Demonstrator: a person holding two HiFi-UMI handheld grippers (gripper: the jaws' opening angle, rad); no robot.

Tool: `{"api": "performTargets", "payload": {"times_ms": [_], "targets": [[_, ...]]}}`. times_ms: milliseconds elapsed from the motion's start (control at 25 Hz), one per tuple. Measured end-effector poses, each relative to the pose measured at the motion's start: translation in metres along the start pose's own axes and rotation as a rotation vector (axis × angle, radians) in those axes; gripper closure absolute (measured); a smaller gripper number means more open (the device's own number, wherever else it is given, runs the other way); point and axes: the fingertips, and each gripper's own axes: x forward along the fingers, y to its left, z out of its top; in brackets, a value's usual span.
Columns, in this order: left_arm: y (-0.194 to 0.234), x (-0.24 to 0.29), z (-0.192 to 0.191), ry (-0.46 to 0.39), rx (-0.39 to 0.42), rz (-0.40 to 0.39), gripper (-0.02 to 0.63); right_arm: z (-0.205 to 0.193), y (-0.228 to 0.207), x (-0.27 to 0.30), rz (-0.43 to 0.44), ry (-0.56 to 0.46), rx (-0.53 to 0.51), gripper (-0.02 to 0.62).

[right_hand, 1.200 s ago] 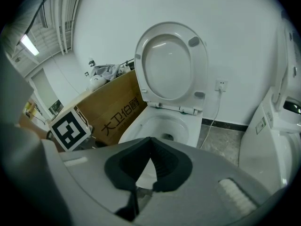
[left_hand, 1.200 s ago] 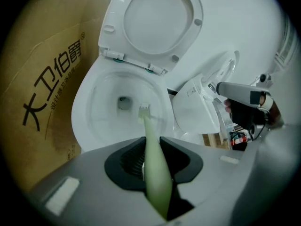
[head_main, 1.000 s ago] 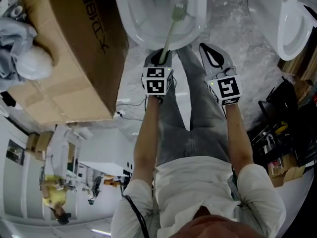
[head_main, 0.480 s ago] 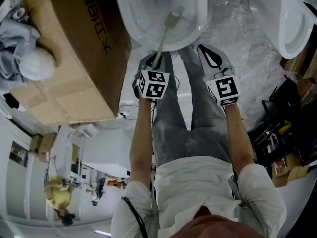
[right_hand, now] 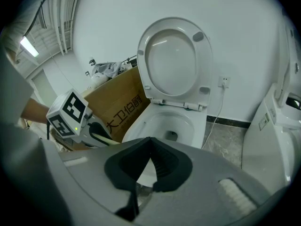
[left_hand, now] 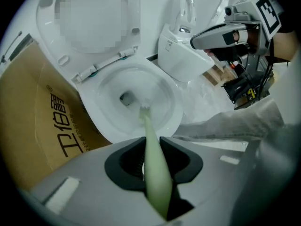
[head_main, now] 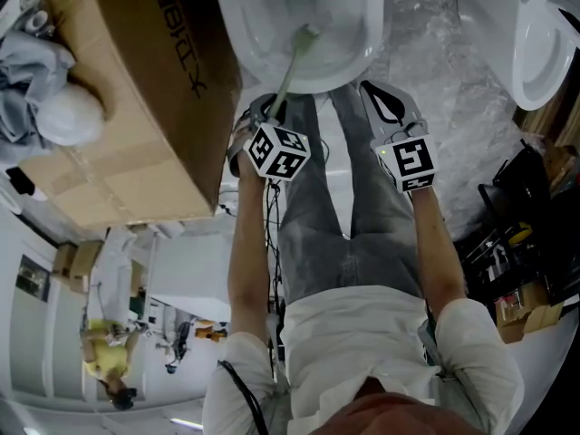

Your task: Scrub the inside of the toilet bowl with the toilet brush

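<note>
- Between left gripper (left_hand: 151, 145) jaws: brush (left_hand: 154, 173) handle, clamped near its thick end. Judged so that the long shaft reaches the bowl while the gripper stays outside the rim.
- Just ahead of and below that gripper: brush head (left_hand: 145, 108) inside bowl (left_hand: 175, 109), beside the drain. Contact with the porcelain cannot be confirmed.
- Right of that gripper, apart from it: right gripper (right_hand: 150, 139), jaws closed on nothing, held short of the rim. Judged idle, kept out of the stroke.
- Left of left gripper: box (head_main: 136, 107), close beside bowl.
- Versus 1.0 s ago: left gripper has swung left and its cube has turned. Brush head has moved from the bowl's right wall toward centre, nearer the drain. Right gripper nearly unchanged.
</note>
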Motion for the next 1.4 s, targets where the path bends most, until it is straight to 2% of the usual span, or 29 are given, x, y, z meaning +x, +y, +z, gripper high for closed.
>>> {"api": "performTargets", "payload": {"times_ms": [560,880,1160,1400], "targets": [[0.032,-0.003,0.007,0.111,0.286,0.028,0.495,0.004,0.002,0.011,0.000,-0.016,0.059,0.594],[0.054,0.003,0.014,0.156,0.417,0.064,0.495,0.004,-0.004,0.013,-0.013,-0.020,0.080,0.594],[0.077,0.014,0.022,0.186,0.486,0.112,0.499,0.009,-0.002,0.024,-0.006,-0.021,0.089,0.594],[0.099,0.020,0.017,0.196,0.439,0.133,0.502,0.016,-0.004,0.032,-0.005,-0.030,0.096,0.594]]}}
